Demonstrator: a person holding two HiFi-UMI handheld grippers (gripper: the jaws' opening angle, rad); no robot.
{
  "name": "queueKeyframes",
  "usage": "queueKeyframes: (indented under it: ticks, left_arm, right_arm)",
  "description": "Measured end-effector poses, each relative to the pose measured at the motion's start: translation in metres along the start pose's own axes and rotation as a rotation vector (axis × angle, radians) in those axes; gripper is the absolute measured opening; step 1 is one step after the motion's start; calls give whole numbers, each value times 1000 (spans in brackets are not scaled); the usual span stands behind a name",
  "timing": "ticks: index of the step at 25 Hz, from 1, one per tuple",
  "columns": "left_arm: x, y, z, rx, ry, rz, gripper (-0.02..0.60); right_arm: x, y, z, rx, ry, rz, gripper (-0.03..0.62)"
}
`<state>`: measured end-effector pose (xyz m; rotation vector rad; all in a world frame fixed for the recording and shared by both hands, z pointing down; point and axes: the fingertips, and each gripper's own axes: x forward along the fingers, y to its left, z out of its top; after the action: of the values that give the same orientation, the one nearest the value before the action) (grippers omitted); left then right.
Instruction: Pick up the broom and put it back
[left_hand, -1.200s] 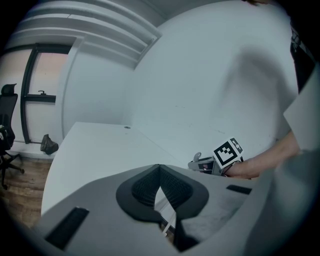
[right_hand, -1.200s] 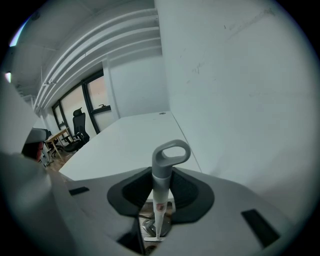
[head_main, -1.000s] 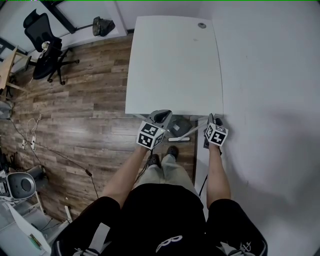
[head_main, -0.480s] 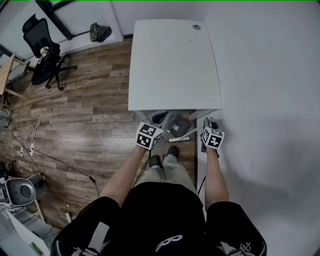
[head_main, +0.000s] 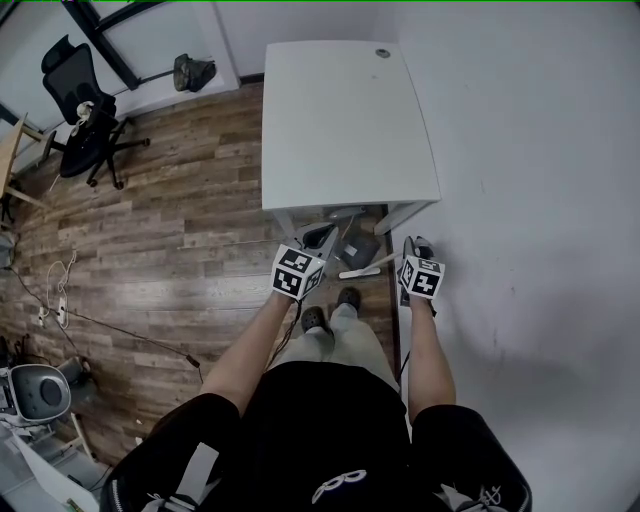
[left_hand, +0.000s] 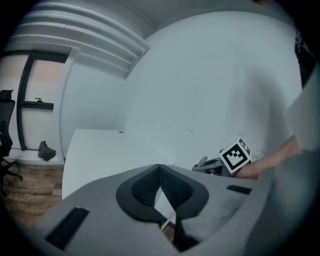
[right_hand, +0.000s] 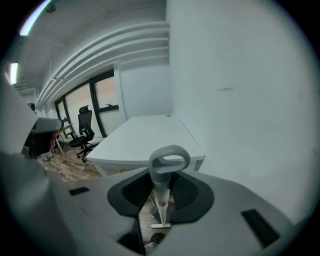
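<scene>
The broom has a white stick (head_main: 368, 266) topped by a grey loop handle (right_hand: 170, 161). My right gripper (right_hand: 161, 189) is shut on the stick just below the loop, and the broom hangs upright with its white foot (right_hand: 161, 226) low by the floor. In the head view the right gripper (head_main: 418, 262) is beside the white wall, with the stick slanting down-left from it. My left gripper (head_main: 312, 250) is at the same height to the left. Its pads (left_hand: 159, 172) meet at the tips, and I see nothing between them.
A white table (head_main: 340, 110) stands ahead against the wall (head_main: 540, 200). A grey dustpan-like thing (head_main: 358, 248) lies on the floor by the table's near edge. An office chair (head_main: 75, 110), a dark bag (head_main: 192, 72) and floor cables (head_main: 60, 290) are to the left.
Both grippers and the person have drawn back from the table, whose near edge now lies farther ahead. The broom has come along in the right gripper.
</scene>
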<state>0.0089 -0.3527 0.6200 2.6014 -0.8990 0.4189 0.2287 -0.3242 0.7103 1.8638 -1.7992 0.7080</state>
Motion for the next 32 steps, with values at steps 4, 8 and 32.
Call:
queueKeyframes:
  ticks: [4, 8, 32]
  left_arm:
    - [-20, -3, -5, 9, -12, 5, 11]
    - [-38, -5, -8, 9, -25, 18, 11]
    - [-119, -87, 15, 29, -114, 118, 11]
  right_arm:
    - [-19, 6, -5, -8, -14, -5, 114]
    - [-37, 10, -7, -12, -31, -8, 114]
    - [-171, 30, 75, -89, -234, 108, 114]
